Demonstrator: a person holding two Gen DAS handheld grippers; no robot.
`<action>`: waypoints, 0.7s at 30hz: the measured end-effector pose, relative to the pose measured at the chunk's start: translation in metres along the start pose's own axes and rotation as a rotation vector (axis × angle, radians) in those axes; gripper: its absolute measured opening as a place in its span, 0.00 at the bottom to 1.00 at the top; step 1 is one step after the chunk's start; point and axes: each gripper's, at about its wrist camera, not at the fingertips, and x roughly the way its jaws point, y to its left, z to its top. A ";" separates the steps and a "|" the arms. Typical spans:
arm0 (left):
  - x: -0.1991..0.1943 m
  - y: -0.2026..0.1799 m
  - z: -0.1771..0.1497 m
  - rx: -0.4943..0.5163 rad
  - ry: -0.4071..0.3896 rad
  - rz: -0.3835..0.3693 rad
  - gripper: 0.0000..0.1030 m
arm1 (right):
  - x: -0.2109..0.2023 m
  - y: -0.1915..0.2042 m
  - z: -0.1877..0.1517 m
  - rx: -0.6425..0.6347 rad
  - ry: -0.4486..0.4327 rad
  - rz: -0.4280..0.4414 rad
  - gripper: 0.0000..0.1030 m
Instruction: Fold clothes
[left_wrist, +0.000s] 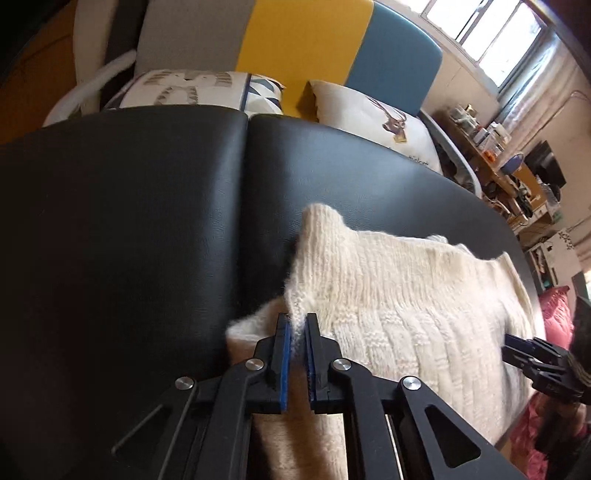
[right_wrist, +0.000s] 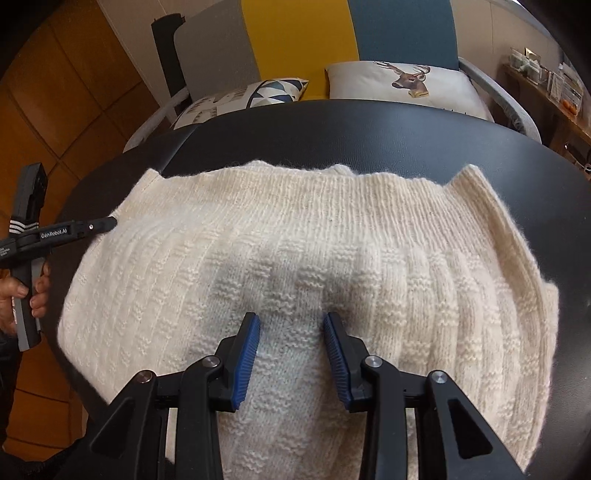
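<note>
Between our left gripper's blue pads a fuzzy edge of the cream sweater is pinched; the fingers are clenched on that knit with only a thin slot left between them. Ahead of those fingertips the edge rises to a peaked corner, and to their right the sweater spreads flat over the black padded table.

Our right gripper stands with its fingers apart, a ridge of the sweater humped up between them. We cannot tell whether the pads press on it or only flank it.

The sweater is thick, hand-knit-looking wool, cream all over, with ribbing along the far edge and columns of small raised blocks running toward the fingers. It covers most of the table ahead of the right fingers.

Far to the left of the right fingers, the other gripper's side reads "GenRobot.AI" in white, with a hand around its handle.
</note>
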 end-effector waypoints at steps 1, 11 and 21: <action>-0.005 -0.001 0.002 -0.009 -0.012 0.001 0.17 | 0.000 -0.001 -0.001 0.005 -0.003 0.009 0.36; -0.017 -0.110 0.039 0.394 -0.046 -0.171 0.50 | -0.002 -0.005 -0.004 0.008 -0.022 0.043 0.36; 0.083 -0.166 0.031 0.521 0.165 -0.075 0.50 | -0.001 -0.013 -0.004 0.009 -0.025 0.103 0.36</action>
